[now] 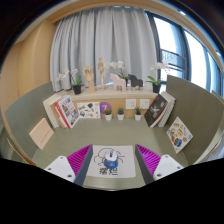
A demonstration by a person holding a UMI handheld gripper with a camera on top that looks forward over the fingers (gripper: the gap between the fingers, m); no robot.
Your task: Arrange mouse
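Note:
A small white and blue mouse [108,156] rests on a white mouse mat [108,172] with black writing, on the green table. My gripper [111,163] is open. Its magenta pads [76,160] stand wide apart at either side of the mat. The mouse lies between the fingers with a clear gap on both sides, and neither finger touches it.
At the back of the table [40,155] stands a low wooden shelf [115,97] with potted plants and picture cards. Books [60,110] lean at the left, and another book [41,132] lies flat nearby. Further books [179,132] stand at the right. Curtains and a window are behind.

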